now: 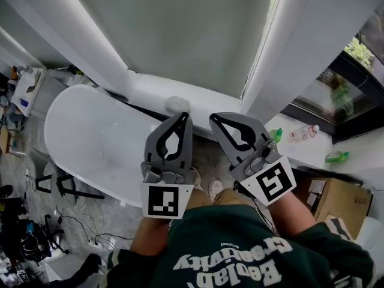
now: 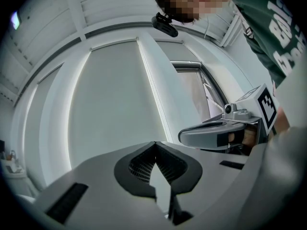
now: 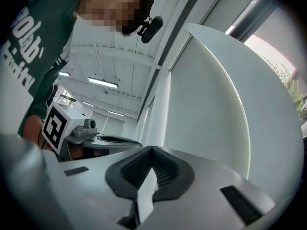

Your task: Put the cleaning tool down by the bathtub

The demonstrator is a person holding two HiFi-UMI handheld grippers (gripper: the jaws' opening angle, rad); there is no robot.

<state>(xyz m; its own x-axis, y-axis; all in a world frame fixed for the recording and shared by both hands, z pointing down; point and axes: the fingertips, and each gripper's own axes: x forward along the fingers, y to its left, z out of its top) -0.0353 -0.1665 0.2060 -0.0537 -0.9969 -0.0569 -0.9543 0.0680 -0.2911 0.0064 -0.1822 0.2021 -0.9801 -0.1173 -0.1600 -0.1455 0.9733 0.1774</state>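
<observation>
Head view: both grippers are held up at the frame's centre, above the person's green shirt. The left gripper (image 1: 185,116) and right gripper (image 1: 213,117) stand side by side, each with its jaws together and nothing in them. The white tub (image 1: 90,143) fills the left middle. A pale round lump (image 1: 177,105) lies on the ledge (image 1: 150,92) just behind the tub's right end; whether it is the cleaning tool I cannot tell. Bottles (image 1: 303,133) stand on the sill at right, and a box (image 1: 336,200) sits at lower right.

Left gripper view: the left gripper (image 2: 154,143) points up at a pale blind (image 2: 110,95), tips meeting and empty. The right gripper (image 2: 184,137) shows at right.

Right gripper view: the right gripper (image 3: 151,148) is closed on nothing, aimed up along a white wall (image 3: 206,90).
</observation>
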